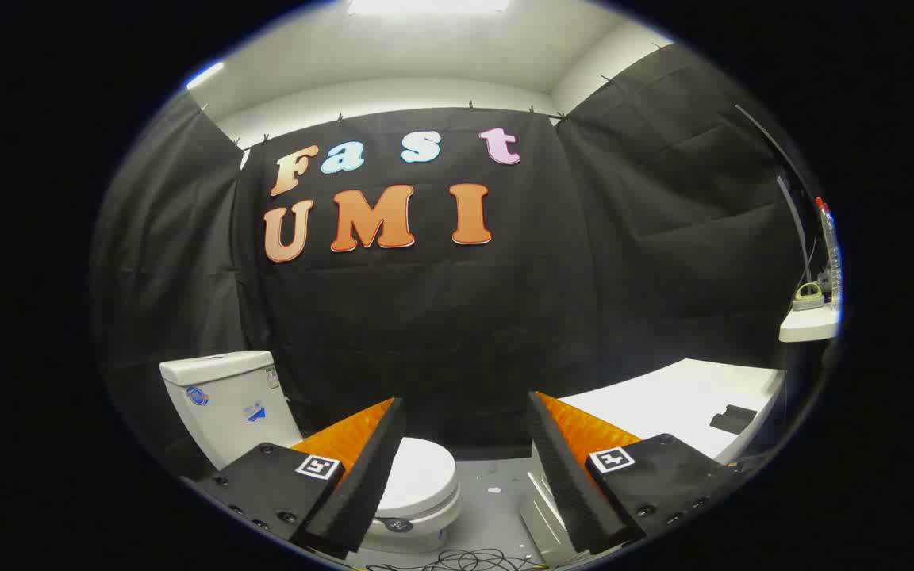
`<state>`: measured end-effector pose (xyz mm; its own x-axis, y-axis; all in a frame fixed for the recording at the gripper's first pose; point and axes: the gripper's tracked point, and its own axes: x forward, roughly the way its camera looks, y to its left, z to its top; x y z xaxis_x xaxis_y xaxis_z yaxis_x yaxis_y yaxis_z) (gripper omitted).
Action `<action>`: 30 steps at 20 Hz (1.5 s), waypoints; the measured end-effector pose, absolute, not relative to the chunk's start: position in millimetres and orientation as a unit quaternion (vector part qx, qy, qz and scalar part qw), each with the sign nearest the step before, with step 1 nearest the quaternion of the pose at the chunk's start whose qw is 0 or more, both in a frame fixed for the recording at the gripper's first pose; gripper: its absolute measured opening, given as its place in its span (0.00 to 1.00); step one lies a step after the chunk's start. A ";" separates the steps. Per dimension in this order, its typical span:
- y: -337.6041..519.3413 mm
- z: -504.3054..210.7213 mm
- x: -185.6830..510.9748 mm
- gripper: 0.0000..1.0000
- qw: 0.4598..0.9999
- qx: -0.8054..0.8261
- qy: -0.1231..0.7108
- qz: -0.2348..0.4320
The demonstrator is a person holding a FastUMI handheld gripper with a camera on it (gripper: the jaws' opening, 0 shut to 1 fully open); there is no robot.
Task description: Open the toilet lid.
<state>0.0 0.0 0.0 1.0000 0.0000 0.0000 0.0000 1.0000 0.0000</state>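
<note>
The tool hangs above the floor with its two fingers spread wide and nothing between them. Below and just ahead of the left finger stands the toilet, its white tank set against the black cloth wall. The toilet lid is down, lying flat over the bowl, and part of it is hidden behind the left finger; the finger is over it but I cannot tell any touch, and the tool looks well above it. A small dark round tag sits on the front of the seat. The floor is grey and smooth, with a few pale specks, and a tangle of thin black cable lies on it close under the tool, between the fingers. Beyond the right finger stretches a white tabletop with a small dark flat thing lying on it. Farther to the right, higher up, a white shelf carries a roll of tape and a tall clear bottle with a red cap. The black cloth hangs on three sides, clipped along its upper edge, and above it the ceiling is white with a bright lamp.
</note>
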 end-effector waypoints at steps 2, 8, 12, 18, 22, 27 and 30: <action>0.6 -1.0 -1.0 0.98 1.000 0.000 0.002 0.000; 0.1 -1.1 -0.7 0.98 1.000 0.000 0.002 0.000; 0.8 -0.6 -1.1 0.98 1.000 0.000 0.002 0.000; 1.1 -0.4 -0.5 0.98 1.000 -0.001 0.002 0.001; 1.5 -0.1 -1.3 0.98 1.000 0.001 0.002 0.001; 6.5 0.0 -1.3 0.98 1.000 0.005 0.004 0.007; 7.8 11.2 8.7 0.98 1.000 0.000 -0.011 0.005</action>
<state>8.7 7.8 11.2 0.9997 0.0102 0.0213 -0.0101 0.9999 -0.0006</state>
